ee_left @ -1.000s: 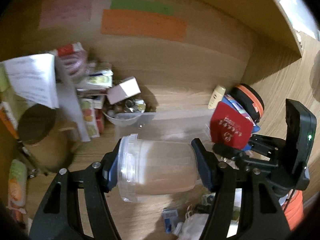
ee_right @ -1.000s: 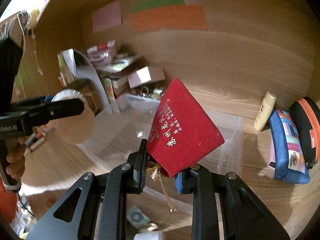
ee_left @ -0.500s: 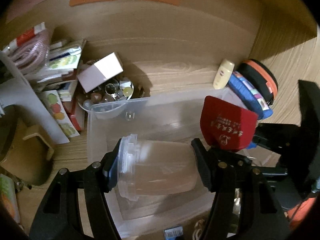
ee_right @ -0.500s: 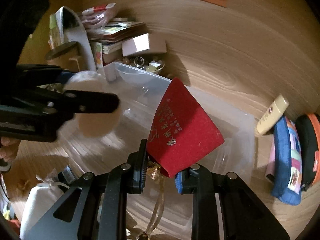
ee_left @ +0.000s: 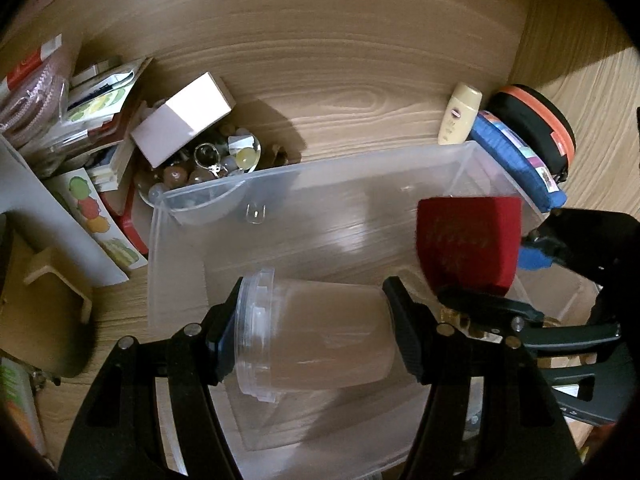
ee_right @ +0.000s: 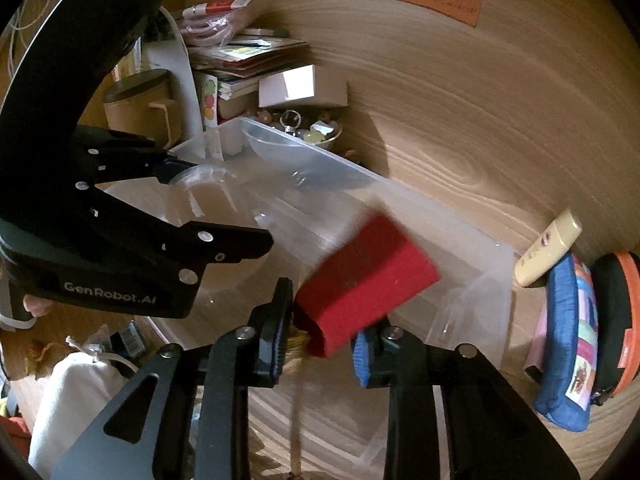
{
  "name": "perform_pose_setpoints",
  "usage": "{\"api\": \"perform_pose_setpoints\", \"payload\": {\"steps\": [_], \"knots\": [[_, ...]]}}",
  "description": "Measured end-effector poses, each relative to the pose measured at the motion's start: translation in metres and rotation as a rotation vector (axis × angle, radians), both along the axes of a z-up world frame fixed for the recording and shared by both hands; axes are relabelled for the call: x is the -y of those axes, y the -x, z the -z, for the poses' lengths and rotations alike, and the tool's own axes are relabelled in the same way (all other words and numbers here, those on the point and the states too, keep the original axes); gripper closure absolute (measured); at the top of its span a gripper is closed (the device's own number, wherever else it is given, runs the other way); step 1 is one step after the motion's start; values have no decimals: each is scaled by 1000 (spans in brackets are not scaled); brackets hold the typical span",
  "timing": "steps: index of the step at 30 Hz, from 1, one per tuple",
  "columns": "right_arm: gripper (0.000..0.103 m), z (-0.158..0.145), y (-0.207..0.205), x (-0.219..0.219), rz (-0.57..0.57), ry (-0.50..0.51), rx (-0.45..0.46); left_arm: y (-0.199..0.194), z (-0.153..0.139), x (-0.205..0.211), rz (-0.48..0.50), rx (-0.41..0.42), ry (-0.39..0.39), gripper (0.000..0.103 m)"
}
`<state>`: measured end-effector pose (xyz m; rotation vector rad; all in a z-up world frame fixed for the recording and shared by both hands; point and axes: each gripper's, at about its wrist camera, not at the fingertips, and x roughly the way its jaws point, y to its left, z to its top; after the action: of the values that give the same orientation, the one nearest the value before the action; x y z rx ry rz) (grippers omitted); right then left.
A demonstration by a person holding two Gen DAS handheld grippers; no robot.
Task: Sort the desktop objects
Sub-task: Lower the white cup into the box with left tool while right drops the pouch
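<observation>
Two tongs work over one clear plastic bin (ee_left: 192,216) that sits on the wooden tabletop (ee_left: 360,80). The left tongs (ee_left: 310,340) clamp one clear lidded jar (ee_left: 316,344) end to end, one pad on the lid and the other on the base, so the jar's long axis runs crosswise between the fingers. The jar hangs directly over the near half of the bin, inside its rim line as seen from the left wrist view. The right tongs (ee_right: 322,344) are opening around one red pouch (ee_right: 364,280); the pouch's gathered neck and gold cord lie between the fingers, and the blur suggests it is slipping free, though contact at the pads cannot be confirmed. The pouch body extends forward and upward from the right tongs, long axis slanted toward the bin's far right corner, with the bin floor directly beneath it. The coming move depends on this relation: both items lie straight below and ahead of their own tongs, above the bin, the pouch to the right of the jar and just clear of the left tongs' right finger. Beyond the bin, ahead of the right tongs to the right, stand one cream tube (ee_right: 548,248), one blue zip case (ee_right: 568,344) and one black-and-orange case (ee_right: 616,320). Ahead of the left tongs to the left lie one bowl of trinkets (ee_left: 208,160) and one small white box (ee_left: 184,116).
</observation>
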<state>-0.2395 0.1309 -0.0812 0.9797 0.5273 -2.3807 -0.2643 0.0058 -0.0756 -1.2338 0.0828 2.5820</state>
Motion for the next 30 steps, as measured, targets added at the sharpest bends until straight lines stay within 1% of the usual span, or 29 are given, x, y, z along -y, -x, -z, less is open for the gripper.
{"api": "perform_pose_setpoints", "payload": {"steps": [3,8,10,11,12,15,19,22,26,28,30], "knots": [[64,-1,0,0,18,-18,-26,0,1,1,-4,1,7,38],[56,-3,-1,-1,34,-33,-48,1,1,0,-6,13,-3,38],[48,-6,-3,-2,30,-27,-54,0,0,1,-9,12,-6,38],[37,-7,-4,-1,25,-21,-56,-2,-2,2,-11,6,-6,37],[31,-10,-8,-2,20,-11,-63,-3,-4,2,-10,-2,-12,37],[31,-13,-15,-2,12,-7,-78,-11,-17,3,1,-44,-27,35],[31,-19,-22,-8,35,17,-85,-25,-34,6,3,-112,-7,26],[31,-25,-27,-15,51,38,-89,-34,-43,10,1,-142,4,25],[26,-36,-37,-25,81,58,-110,-48,-53,15,-15,-169,-1,20],[26,-41,-44,-30,89,70,-120,-55,-57,16,-16,-182,-1,18],[26,-47,-51,-33,97,80,-132,-63,-61,16,-18,-196,3,14]]}}
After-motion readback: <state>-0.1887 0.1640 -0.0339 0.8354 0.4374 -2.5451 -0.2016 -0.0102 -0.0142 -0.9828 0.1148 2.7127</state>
